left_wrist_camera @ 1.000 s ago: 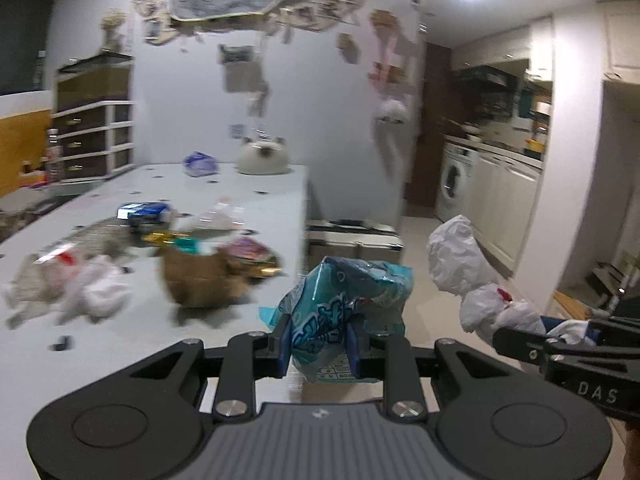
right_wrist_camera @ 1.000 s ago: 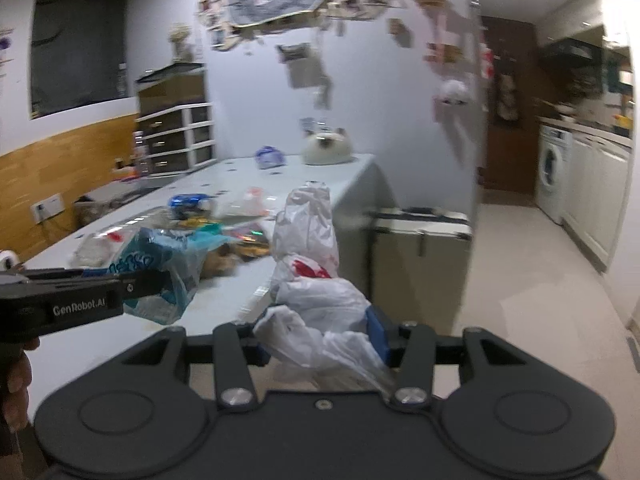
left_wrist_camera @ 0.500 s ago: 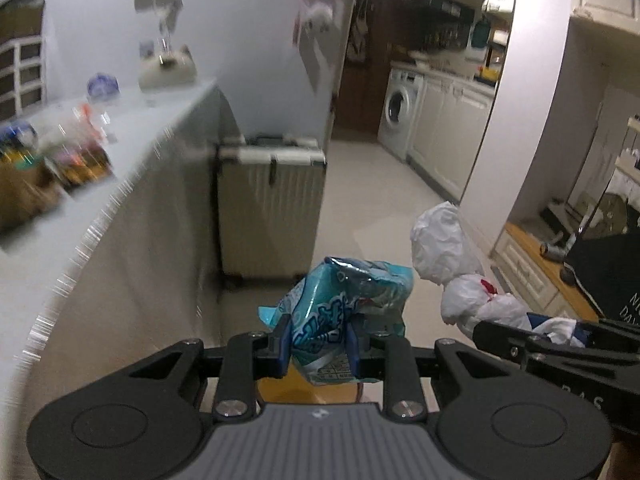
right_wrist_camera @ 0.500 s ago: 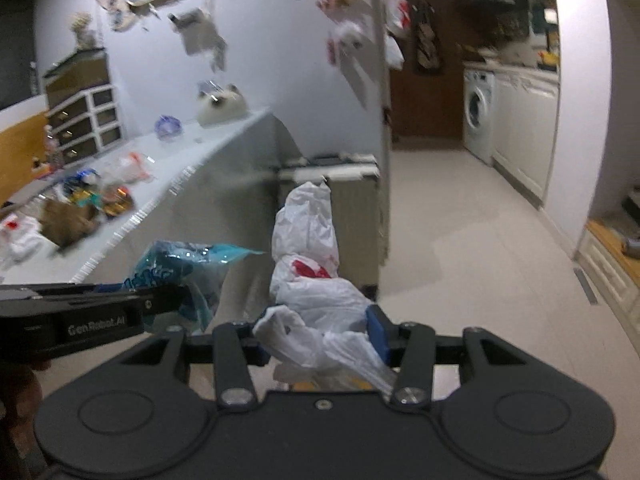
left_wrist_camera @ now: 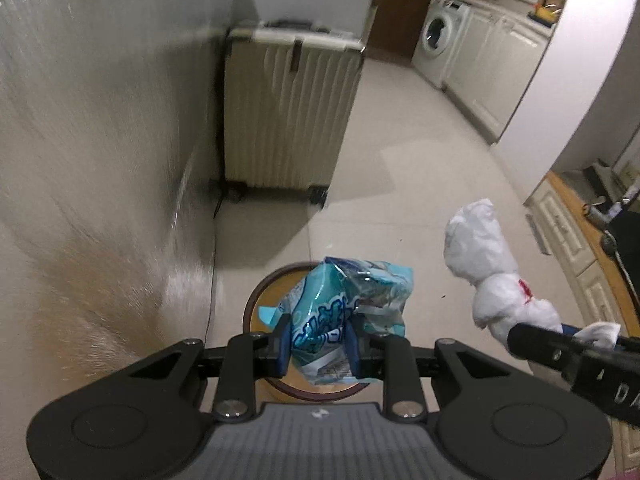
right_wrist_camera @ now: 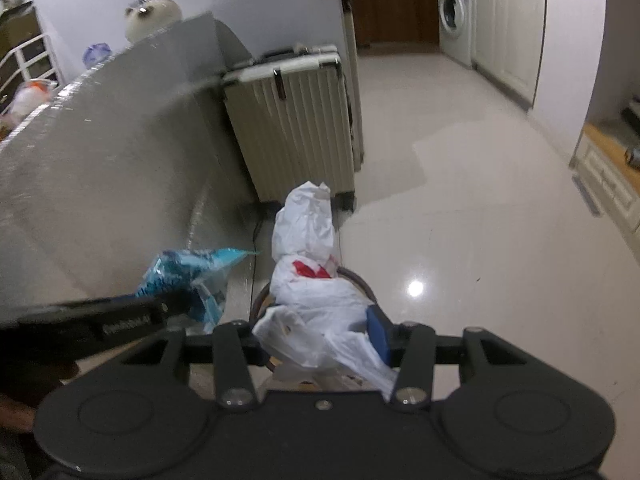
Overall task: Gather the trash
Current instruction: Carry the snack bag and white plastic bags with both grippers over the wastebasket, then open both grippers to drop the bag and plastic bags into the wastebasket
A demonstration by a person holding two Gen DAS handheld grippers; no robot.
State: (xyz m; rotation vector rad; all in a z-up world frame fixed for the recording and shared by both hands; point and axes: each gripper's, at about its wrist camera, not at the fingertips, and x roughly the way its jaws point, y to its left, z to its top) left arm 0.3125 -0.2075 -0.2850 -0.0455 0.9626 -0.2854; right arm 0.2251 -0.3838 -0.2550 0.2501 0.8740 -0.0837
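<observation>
Round bin (left_wrist_camera: 256, 300) hemmed left by the counter side (left_wrist_camera: 100, 160) — suitcase (left_wrist_camera: 288, 108) behind, floor (left_wrist_camera: 404, 184) rightward open.

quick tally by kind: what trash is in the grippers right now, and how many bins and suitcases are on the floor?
Crinkled blue plastic snack bags: 1, in the left gripper
Crumpled white plastic bags with red print: 1, in the right gripper
Round brown-rimmed bins: 1
Ribbed beige suitcases: 1
Total: 4

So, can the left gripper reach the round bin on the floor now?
Probably yes: the left gripper, shut on the blue snack bag, hangs over the bin with nothing between them.
</observation>
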